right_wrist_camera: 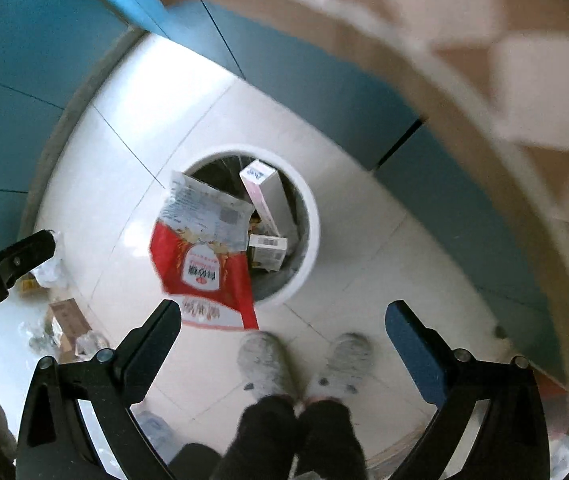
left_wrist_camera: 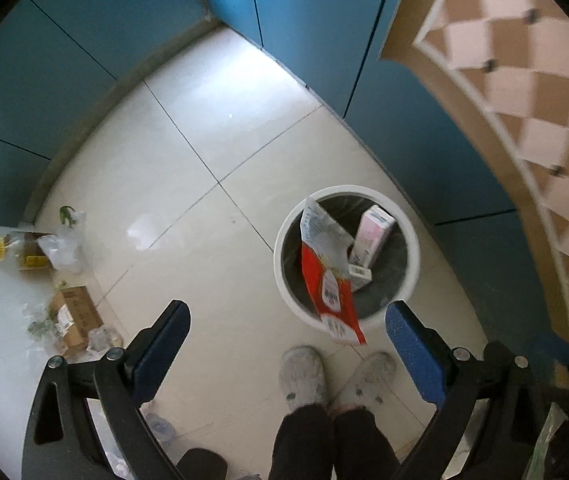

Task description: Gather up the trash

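A round white trash bin (left_wrist_camera: 410, 276) stands on the tiled floor, also in the right wrist view (right_wrist_camera: 311, 240). A red and white bag (left_wrist_camera: 330, 280) is in the air above the bin's near rim, free of both grippers; it also shows in the right wrist view (right_wrist_camera: 204, 260). A pink and white carton (left_wrist_camera: 374, 236) and a small white box (left_wrist_camera: 360, 274) lie in the bin. My left gripper (left_wrist_camera: 286, 320) is open and empty above the floor. My right gripper (right_wrist_camera: 282, 320) is open and empty.
A white surface at the left holds a brown cardboard box (left_wrist_camera: 74, 316), clear plastic bags (left_wrist_camera: 64, 244) and a yellow-capped oil bottle (left_wrist_camera: 16, 250). Blue cabinets (left_wrist_camera: 316, 8) line the floor. The person's grey slippers (left_wrist_camera: 304, 374) stand before the bin. A checkered tablecloth (left_wrist_camera: 524, 80) lies at right.
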Action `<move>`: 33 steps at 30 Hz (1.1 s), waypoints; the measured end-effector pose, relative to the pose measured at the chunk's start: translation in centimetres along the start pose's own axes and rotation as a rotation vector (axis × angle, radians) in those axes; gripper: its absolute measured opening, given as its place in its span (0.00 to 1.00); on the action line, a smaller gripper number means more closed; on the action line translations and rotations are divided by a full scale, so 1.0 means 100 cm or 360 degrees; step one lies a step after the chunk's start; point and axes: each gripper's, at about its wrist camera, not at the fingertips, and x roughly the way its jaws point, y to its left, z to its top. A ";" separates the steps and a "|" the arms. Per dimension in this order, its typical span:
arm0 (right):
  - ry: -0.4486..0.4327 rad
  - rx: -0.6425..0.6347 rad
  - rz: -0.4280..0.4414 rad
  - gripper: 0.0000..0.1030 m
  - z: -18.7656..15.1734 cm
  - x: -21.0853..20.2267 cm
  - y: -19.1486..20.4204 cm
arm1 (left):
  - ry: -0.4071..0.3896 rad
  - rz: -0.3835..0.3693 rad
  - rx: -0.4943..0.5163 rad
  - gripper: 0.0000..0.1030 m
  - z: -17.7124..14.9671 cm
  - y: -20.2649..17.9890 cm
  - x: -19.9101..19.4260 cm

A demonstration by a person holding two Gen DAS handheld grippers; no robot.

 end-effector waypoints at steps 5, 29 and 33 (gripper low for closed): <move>-0.0091 -0.0020 -0.0003 1.00 -0.018 -0.100 -0.002 | -0.0066 -0.0025 0.0032 0.97 -0.025 -0.004 -0.086; -0.0476 -0.0183 0.0254 1.00 -0.122 -0.500 0.015 | -0.0485 -0.0410 0.0061 0.97 -0.098 0.002 -0.419; -0.0500 -0.0233 0.0327 1.00 -0.137 -0.534 0.017 | -0.0494 -0.0491 0.0064 0.97 -0.111 0.009 -0.443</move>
